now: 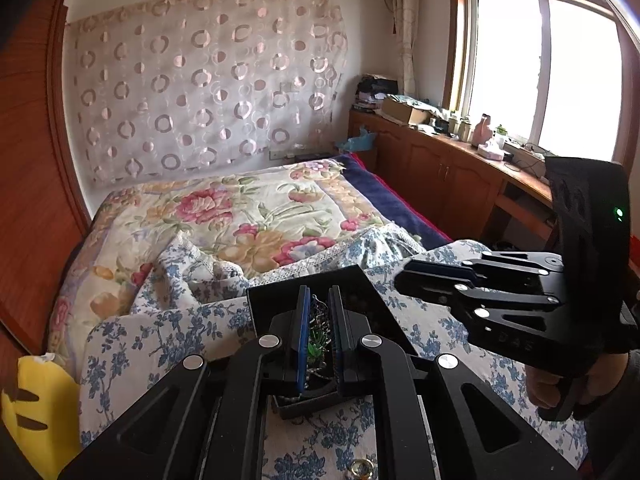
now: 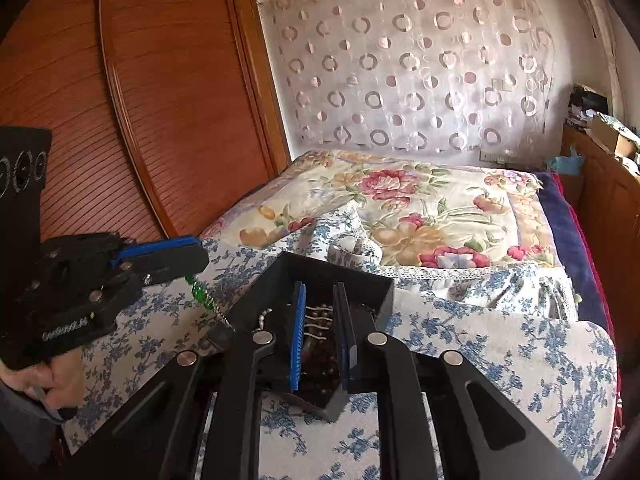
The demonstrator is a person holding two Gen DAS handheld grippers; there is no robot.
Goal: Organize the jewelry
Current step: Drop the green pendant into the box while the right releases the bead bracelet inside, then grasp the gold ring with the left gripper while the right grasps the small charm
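A black jewelry box (image 1: 376, 312) lies open on a blue-flowered cloth on the bed; it also shows in the right wrist view (image 2: 320, 276). My left gripper (image 1: 319, 328) is shut on a silver chain necklace with green beads (image 1: 316, 348), which hangs down into the box; in the right wrist view the necklace (image 2: 199, 292) dangles from the left gripper (image 2: 188, 258). My right gripper (image 2: 320, 336) is slightly open and empty above beaded strands (image 2: 318, 316) in the box; it shows in the left wrist view (image 1: 404, 276) at the right.
A gold ring (image 1: 360, 468) lies on the cloth near the front edge. A flowered quilt (image 1: 248, 208) covers the bed behind. A wooden wardrobe (image 2: 140, 100) stands left, a cluttered cabinet (image 1: 448, 160) right under the window. A yellow object (image 1: 36, 404) sits at left.
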